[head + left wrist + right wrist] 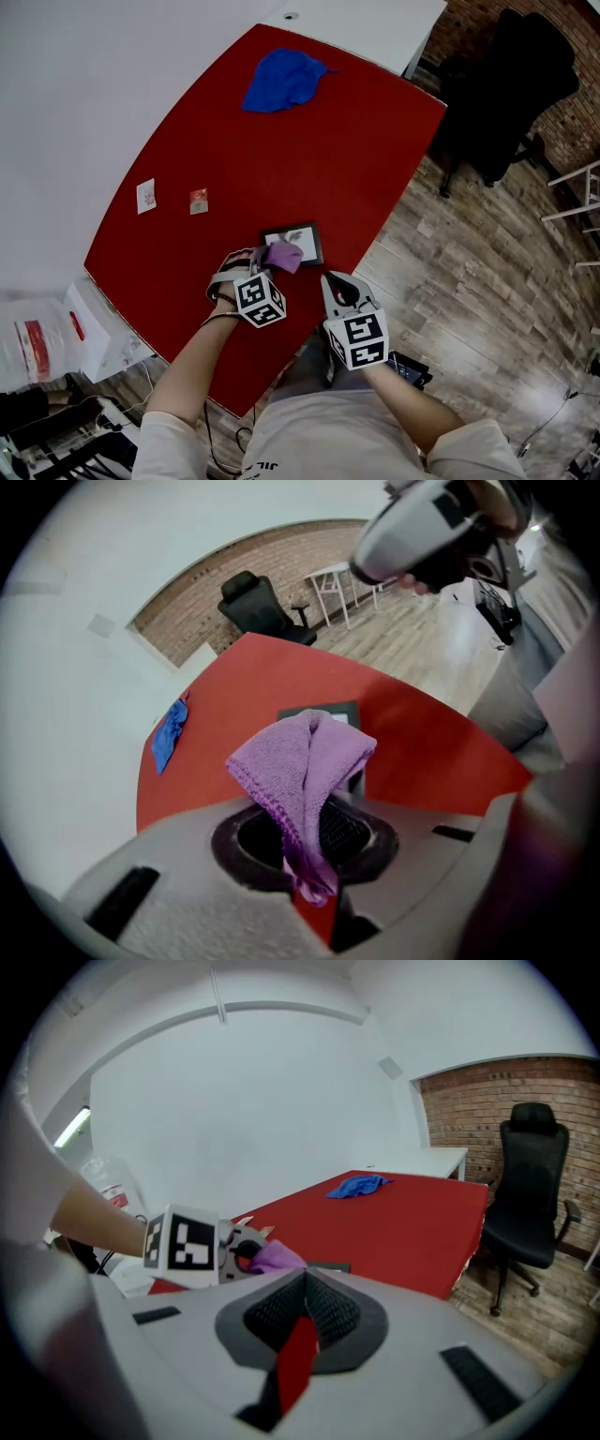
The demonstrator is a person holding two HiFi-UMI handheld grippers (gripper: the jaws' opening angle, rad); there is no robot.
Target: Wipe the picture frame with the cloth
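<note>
Two hand-held grippers sit close together over the near edge of the red worktop (281, 159), each carrying its marker cube. The right gripper (336, 280) hangs just off the worktop's near-right edge. In the right gripper view its jaws are pressed together at the tips with nothing between them. Just to its left, the left gripper (267, 265) is over the worktop, and its jaws are clamped on a purple cloth (305, 761). The cloth's lower end is pinched between the pads and its folded upper part bulges out past the tips.

In the head view the purple cloth lies against the near-left corner of the picture frame (298, 242). The frame is small and dark-bordered, and it lies flat on the worktop near the right edge. The left gripper view shows the frame directly behind the cloth, partly covered by it.

Further left on the worktop, well apart from the frame, are two small cards (146, 196) side by side. At the far end lies a crumpled blue cloth (281, 80). Beyond the worktop's right side, a black office chair (511, 84) stands on the wood floor in front of a brick wall (497, 1101).
</note>
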